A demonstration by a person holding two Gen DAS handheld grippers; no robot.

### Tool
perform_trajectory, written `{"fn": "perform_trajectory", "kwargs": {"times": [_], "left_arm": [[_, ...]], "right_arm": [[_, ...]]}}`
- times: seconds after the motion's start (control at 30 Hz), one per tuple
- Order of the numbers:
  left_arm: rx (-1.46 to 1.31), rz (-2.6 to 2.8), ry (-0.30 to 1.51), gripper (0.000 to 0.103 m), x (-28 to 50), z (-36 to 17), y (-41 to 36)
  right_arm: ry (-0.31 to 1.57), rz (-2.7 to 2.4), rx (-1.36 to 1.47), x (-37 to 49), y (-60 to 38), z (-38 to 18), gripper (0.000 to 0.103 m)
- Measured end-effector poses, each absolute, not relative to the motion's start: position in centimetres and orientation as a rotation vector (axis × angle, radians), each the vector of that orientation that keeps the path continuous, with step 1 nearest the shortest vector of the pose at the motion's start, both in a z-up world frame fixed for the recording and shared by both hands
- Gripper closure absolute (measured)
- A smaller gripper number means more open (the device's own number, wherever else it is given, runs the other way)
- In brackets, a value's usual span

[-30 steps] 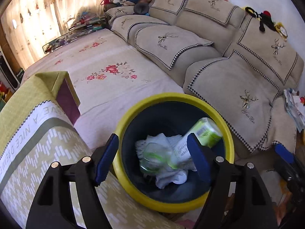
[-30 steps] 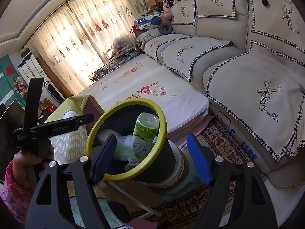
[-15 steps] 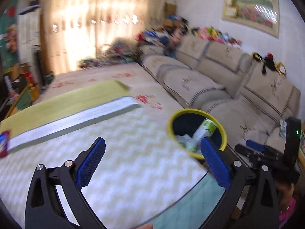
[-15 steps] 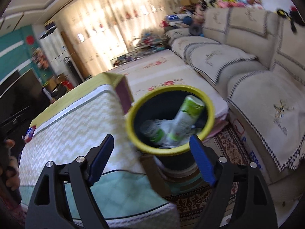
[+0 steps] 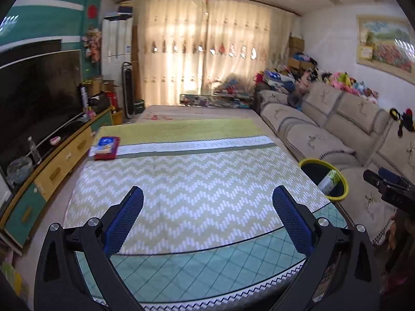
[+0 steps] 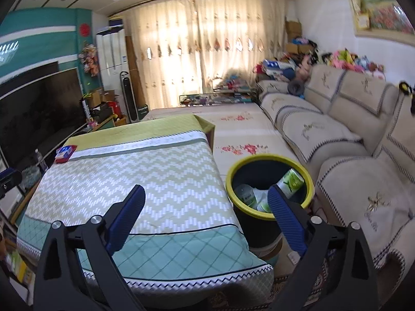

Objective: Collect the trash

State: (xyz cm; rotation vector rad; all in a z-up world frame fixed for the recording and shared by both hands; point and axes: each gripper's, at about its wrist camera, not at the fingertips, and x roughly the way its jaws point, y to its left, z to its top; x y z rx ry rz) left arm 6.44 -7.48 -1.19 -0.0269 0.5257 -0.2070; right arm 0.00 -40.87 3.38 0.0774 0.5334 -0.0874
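Observation:
A dark bin with a yellow rim [image 6: 269,159] stands on the floor right of the table; it also shows in the left wrist view [image 5: 337,198]. Inside it lie a green-and-white bottle [image 6: 291,181], crumpled white tissue and a clear plastic bottle [image 6: 245,194]. A red-and-blue packet [image 5: 105,147] lies at the far left of the table, also in the right wrist view [image 6: 66,153]. My left gripper [image 5: 207,217] is open and empty above the table's near end. My right gripper [image 6: 205,217] is open and empty, level with the bin.
The table wears a green-and-white zigzag cloth [image 5: 194,181]. A beige sofa [image 6: 350,142] runs along the right. A TV [image 5: 33,98] on a low cabinet stands at the left. A floral-covered surface [image 6: 241,132] lies beyond the bin. Curtains close the far wall.
Both grippers have pulled back and up from over the bin and turned left toward the table. The bin now sits farther off at the right. Both stay open.

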Motion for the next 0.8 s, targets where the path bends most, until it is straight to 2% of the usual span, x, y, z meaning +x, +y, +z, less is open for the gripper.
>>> {"fn": "perform_trajectory", "kwargs": {"times": [0.13,0.37,0.8], "left_arm": [[-0.089,-0.186,0.511,0.005,4.7,-1.3,-6.1],[-0.063,-0.177,0.456,0.005,2.9,0.2,-8.2],[-0.082,-0.169,0.475,0.005,2.7,0.6,-8.3]], "right_arm": [[0.513,-0.072,0.062,-1.2,-39.8,3.9,0.010],[0.501,-0.064,0.085,-2.7,-40.2,4.1,0.009],[0.483,-0.064,0.098,-3.4,-40.6,4.6,0.009]]}}
